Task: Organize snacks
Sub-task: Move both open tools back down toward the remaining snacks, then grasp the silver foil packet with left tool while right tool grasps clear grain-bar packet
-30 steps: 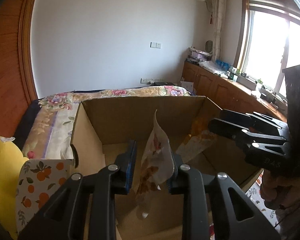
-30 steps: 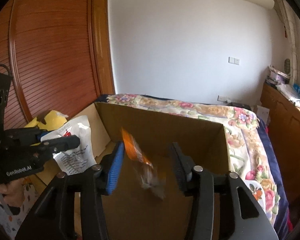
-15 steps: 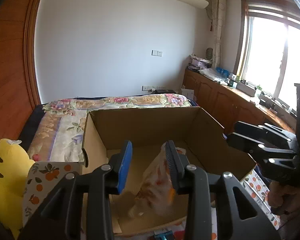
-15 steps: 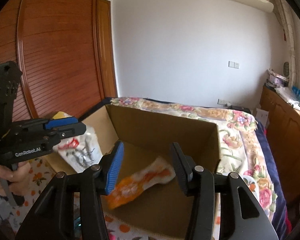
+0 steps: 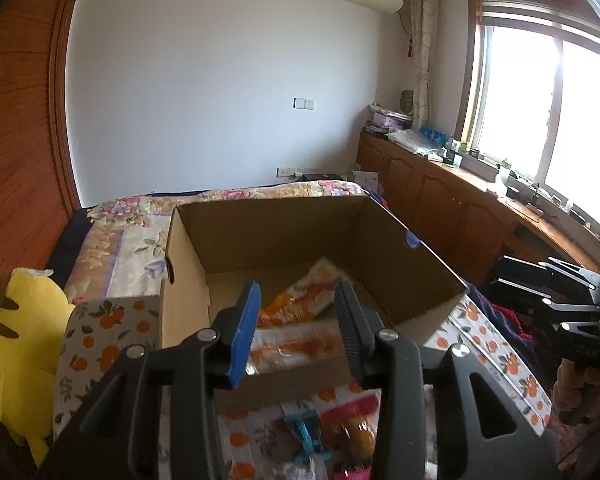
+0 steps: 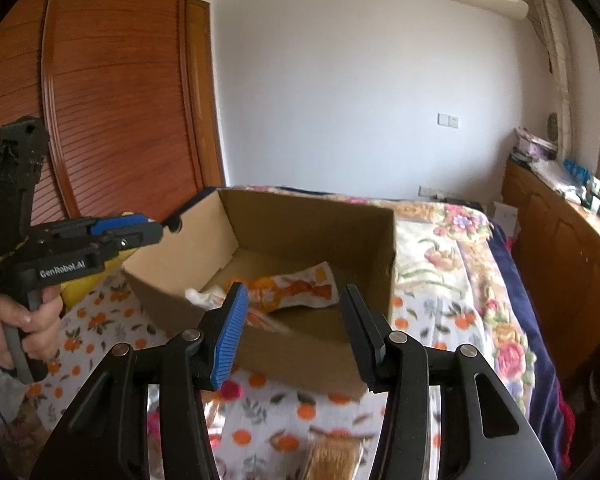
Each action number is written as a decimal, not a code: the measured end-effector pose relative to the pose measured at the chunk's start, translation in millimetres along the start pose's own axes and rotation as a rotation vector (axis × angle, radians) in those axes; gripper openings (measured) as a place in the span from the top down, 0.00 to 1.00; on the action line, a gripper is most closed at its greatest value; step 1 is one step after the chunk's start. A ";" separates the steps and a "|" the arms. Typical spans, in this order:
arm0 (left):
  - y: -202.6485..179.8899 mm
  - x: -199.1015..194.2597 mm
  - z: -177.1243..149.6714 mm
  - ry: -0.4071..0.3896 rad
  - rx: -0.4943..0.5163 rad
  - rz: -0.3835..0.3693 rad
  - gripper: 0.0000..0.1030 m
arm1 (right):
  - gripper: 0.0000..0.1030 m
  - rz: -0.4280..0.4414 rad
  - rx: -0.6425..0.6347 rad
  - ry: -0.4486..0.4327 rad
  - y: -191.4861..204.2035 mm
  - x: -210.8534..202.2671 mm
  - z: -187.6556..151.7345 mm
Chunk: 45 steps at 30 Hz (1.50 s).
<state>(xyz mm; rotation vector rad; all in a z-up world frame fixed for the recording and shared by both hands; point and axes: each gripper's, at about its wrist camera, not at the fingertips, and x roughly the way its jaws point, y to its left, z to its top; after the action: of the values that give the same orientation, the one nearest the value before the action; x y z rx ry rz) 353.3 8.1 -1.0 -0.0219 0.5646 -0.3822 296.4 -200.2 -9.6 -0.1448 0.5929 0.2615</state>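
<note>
White lettering reading "GenRobot.AI" is showing on the side of the left gripper point(image 6: 156, 230), which a hand point(image 6: 18, 322) is gripping at the left of the right wrist view. No print on the snack wrappers is legible.

An open cardboard box point(image 5: 384, 236) is sitting on a cloth printed with oranges point(image 6: 260, 412), spread over a bed. Two snack packets are lying flat inside it: an orange-and-white packet point(image 5: 304, 298) is resting with its long axis running from near left to far right, and a second orange packet point(image 5: 296, 346) is lying nearer, along the near wall and running left to right, somewhat blurred.

The left gripper point(image 5: 296, 332) is hanging over the near edge of the box, its jaws having just been opening and now released, with nothing pinched between them. The right gripper point(image 6: 290, 328) is likewise standing parted and empty in front of the box.

More packets, one pink point(image 5: 352, 428), are lying blurred on the cloth in front of the box.
</note>
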 end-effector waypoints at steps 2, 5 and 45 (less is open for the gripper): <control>-1.5 -7.7 -7.0 0.005 0.000 0.001 0.62 | 0.52 -0.006 0.012 0.010 -1.0 -6.5 -7.6; -3.0 -14.2 -17.5 0.022 0.003 0.007 0.61 | 0.52 -0.013 0.028 0.021 -0.9 -15.7 -19.5; -8.8 28.6 -151.0 0.337 -0.025 0.082 0.52 | 0.37 -0.082 0.137 0.291 -36.7 47.9 -147.0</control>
<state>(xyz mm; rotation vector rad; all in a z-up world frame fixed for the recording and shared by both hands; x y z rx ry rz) 293.1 2.3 -142.5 0.0420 0.9000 -0.2996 266.8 -256.4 -155.3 -0.0747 0.8890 0.1203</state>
